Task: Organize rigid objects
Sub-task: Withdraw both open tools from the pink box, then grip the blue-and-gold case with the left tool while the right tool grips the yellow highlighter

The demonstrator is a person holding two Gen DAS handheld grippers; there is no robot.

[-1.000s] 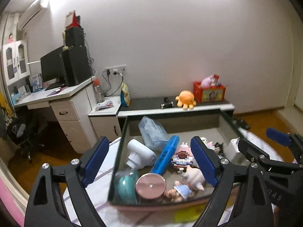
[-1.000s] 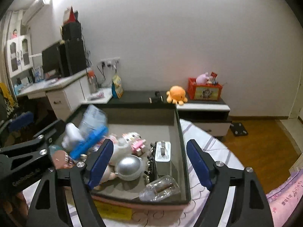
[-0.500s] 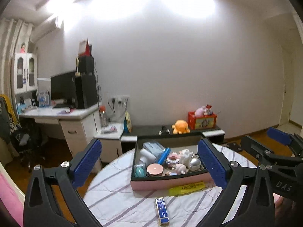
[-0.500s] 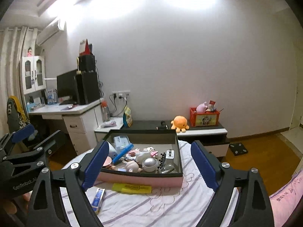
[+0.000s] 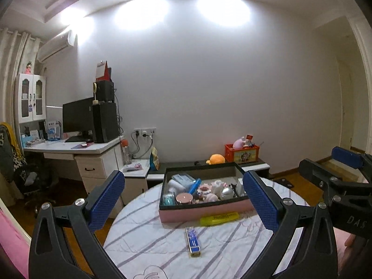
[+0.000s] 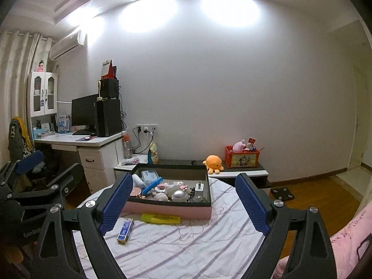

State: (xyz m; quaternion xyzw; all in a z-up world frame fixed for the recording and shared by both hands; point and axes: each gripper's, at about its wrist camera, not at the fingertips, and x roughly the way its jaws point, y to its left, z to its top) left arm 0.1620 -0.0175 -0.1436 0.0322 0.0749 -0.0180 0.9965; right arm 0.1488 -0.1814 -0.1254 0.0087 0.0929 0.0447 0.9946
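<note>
Both tools are held up and back from the round desk (image 5: 144, 239), which is covered with a white cloth with purple stripes. The left tool (image 5: 186, 200) is seen with its blue pads spread wide apart, nothing held between them. The right tool (image 6: 184, 205) is likewise spread wide and holds nothing. Each tool is visible at the edge of the other's view, the two well apart.

A pink box (image 6: 176, 210) with a dark inner wall is placed on the far half of the desk. Small rigid objects are packed inside it: a silver ball (image 6: 179, 195), a blue tube (image 6: 152, 184) lying at a slant, a white cylinder (image 5: 175, 184), a clear packet (image 5: 183, 178), a round rose-gold lid (image 5: 184, 198), a teal item (image 5: 168, 199) in the near left corner, and some small figures that are too small to be told apart. A grey rectangular item (image 6: 199, 187) is seen upright near the box's right wall.

Two things are left on the cloth outside the box. A yellow bar (image 6: 161, 218) lies flat just beside the box's near wall, running along it. A small blue and gold box (image 6: 125, 230) lies nearer the tools, apart from the yellow bar and to its left.

Behind the desk, an orange plush octopus (image 6: 214, 162) and a red crate (image 6: 241, 160) are set on a low cabinet against the wall.
</note>
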